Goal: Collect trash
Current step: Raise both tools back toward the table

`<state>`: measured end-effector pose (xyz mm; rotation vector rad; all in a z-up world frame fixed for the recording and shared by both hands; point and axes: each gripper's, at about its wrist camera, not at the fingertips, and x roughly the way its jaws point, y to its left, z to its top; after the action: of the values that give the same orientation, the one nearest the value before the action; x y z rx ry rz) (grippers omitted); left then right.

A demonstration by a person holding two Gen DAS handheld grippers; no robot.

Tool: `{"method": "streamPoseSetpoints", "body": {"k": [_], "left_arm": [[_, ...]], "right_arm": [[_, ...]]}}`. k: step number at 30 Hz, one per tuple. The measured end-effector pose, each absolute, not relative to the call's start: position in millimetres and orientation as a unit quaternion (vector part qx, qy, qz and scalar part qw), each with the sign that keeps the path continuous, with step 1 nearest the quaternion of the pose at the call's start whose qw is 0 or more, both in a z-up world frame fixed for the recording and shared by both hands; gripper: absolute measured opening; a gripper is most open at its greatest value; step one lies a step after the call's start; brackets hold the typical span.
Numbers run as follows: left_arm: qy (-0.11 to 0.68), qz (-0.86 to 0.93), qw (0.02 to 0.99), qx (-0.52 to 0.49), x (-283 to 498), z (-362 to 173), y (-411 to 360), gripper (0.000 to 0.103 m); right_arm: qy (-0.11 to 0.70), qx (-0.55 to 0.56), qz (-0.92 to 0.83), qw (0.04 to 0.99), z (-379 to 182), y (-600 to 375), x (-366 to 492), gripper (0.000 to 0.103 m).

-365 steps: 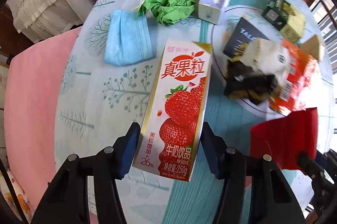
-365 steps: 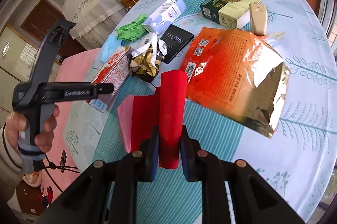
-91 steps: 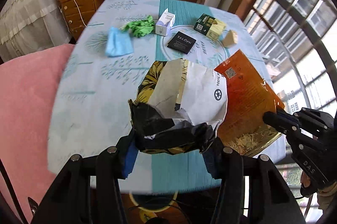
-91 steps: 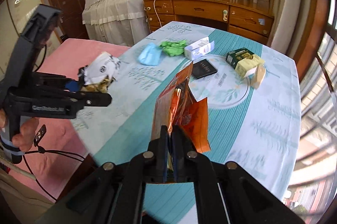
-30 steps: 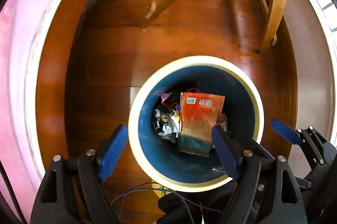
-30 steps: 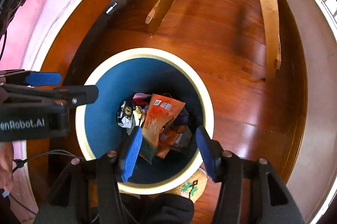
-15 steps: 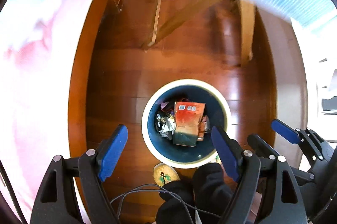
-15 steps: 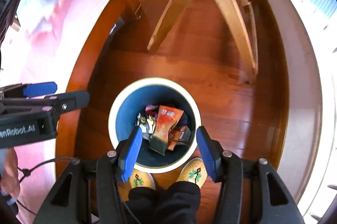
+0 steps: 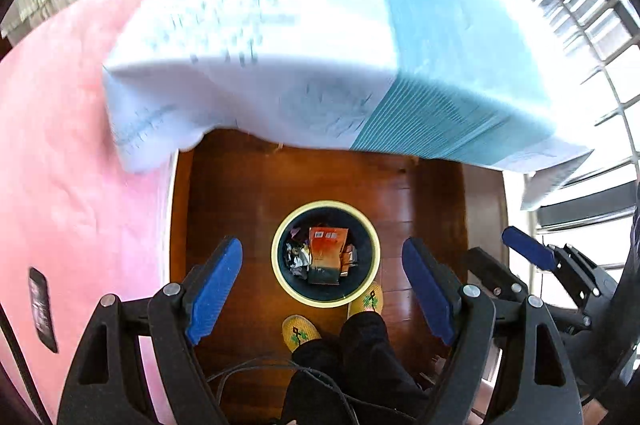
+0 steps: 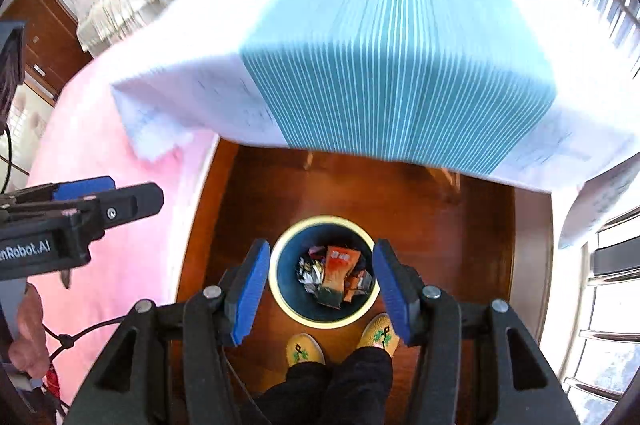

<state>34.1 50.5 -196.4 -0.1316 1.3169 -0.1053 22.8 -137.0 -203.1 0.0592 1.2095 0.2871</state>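
Seen from above, my left gripper [image 9: 322, 281] and my right gripper [image 10: 320, 291] both hang over a round trash bin [image 9: 280, 265] on the glossy, reddish-brown wooden floor [image 9: 240, 193]. The bin sits directly below and between the blue pads of each gripper, with a pale yellow rim and a dark blue inside wall. Inside it lie a flat orange foil pouch [image 9: 326, 253], standing on edge with small white labels at its top, and a crumpled black-and-white wrapper [image 9: 298, 257] just left of it; smaller scraps beside them are too small to make out.

Ahead of both grippers, the desk [image 10: 400, 65] juts out under a smooth cloth, white with faint blue prints and a wide teal band of thin white stripes. It is smeared by motion blur, and the few things left at its far edge are only dark and green blobs. A soft pink bed cover [image 9: 60, 145] fills the left side. Below the bin, two yellow woven slippers [image 10: 306, 349] and dark trouser legs are cut off by the frame.

My left gripper's jaws stand spread wide, holding nothing. My right gripper's jaws stand partly spread, narrower than the left's, and also hold nothing; neither touches the bin.
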Motion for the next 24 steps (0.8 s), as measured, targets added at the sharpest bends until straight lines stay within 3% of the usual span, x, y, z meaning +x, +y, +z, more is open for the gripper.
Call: {"method": "streamPoseSetpoints", "body": {"k": [15, 24], "left_arm": [[0.508, -0.114, 0.853, -0.031, 43, -38, 52, 0.081], [0.462, -0.131, 0.877, -0.002, 63, 4, 49, 0.081]], "right_arm": [[0.469, 0.012, 0.094, 0.878, -67, -148, 20, 0.054], [0.402, 0.015, 0.068, 0.913, -14, -151, 38, 0.054]]}}
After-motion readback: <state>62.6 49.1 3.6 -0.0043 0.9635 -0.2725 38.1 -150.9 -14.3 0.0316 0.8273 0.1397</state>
